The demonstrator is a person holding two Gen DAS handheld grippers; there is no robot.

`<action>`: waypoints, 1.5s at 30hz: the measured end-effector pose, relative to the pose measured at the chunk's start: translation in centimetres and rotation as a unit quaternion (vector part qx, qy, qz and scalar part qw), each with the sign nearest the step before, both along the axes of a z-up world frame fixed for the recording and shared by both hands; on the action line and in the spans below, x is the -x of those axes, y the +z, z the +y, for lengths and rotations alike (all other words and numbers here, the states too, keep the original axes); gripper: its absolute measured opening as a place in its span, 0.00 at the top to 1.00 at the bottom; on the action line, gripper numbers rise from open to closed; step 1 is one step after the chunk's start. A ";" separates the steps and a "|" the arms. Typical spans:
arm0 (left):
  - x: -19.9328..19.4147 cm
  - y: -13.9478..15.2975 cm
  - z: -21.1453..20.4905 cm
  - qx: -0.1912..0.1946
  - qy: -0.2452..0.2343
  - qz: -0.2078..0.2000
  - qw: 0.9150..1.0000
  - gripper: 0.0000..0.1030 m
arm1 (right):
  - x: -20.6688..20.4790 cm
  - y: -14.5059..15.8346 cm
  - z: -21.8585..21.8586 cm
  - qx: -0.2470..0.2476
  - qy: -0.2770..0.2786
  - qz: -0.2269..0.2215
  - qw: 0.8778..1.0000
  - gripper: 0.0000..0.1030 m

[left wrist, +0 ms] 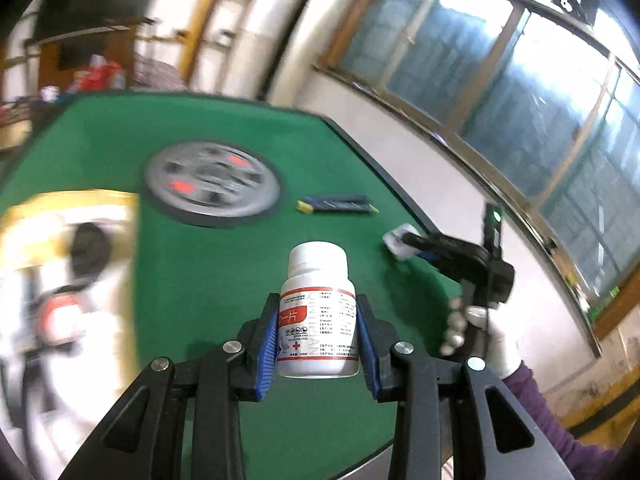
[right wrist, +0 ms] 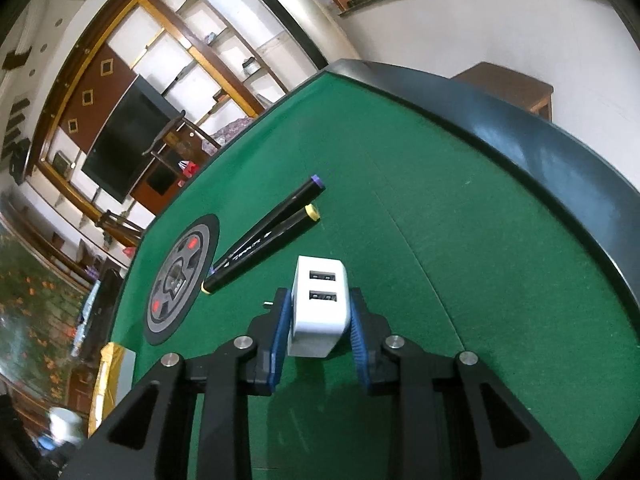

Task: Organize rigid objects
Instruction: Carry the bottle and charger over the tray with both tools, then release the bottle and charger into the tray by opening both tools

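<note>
My left gripper (left wrist: pixel 318 330) has its jaws clamped on the pill bottle (left wrist: pixel 318 312), above the tabletop (left wrist: pixel 224 264). My right gripper (right wrist: pixel 320 330) squeezes the USB charger (right wrist: pixel 318 304); markers (right wrist: pixel 264 236) lie at eleven o'clock. I should carry both level, slowly

Home living room, television (right wrist: pixel 124 140), mahjong table (right wrist: pixel 440 208)

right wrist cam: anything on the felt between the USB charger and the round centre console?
Yes, two black markers lie side by side between the white USB charger and the round console, in the right wrist view. Otherwise the green felt there is bare.
</note>
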State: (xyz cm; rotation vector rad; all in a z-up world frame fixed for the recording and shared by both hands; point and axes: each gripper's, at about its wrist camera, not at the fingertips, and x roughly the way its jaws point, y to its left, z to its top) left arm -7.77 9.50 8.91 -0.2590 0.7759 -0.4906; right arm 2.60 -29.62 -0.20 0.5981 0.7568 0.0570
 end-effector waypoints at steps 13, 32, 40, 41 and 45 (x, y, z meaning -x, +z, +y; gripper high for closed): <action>6.0 -3.9 18.5 -0.028 0.211 0.026 0.977 0.64 | 3.6 4.4 8.5 -0.007 0.099 -0.029 0.995 0.77; 3.1 -7.9 18.3 -0.012 0.195 0.082 0.977 0.63 | 8.7 8.8 33.0 0.010 0.371 -0.046 0.928 0.76; 7.7 -3.6 21.3 0.008 0.243 0.001 0.970 0.32 | 9.7 5.6 40.2 -0.002 0.457 0.006 0.890 0.76; 8.1 -3.2 21.7 0.010 0.253 -0.007 0.967 0.27 | 9.9 5.3 40.9 -0.001 0.465 0.011 0.885 0.76; 8.7 -3.0 23.1 0.011 0.275 -0.018 0.961 0.17 | 11.1 3.9 44.3 0.020 0.502 0.027 0.864 0.76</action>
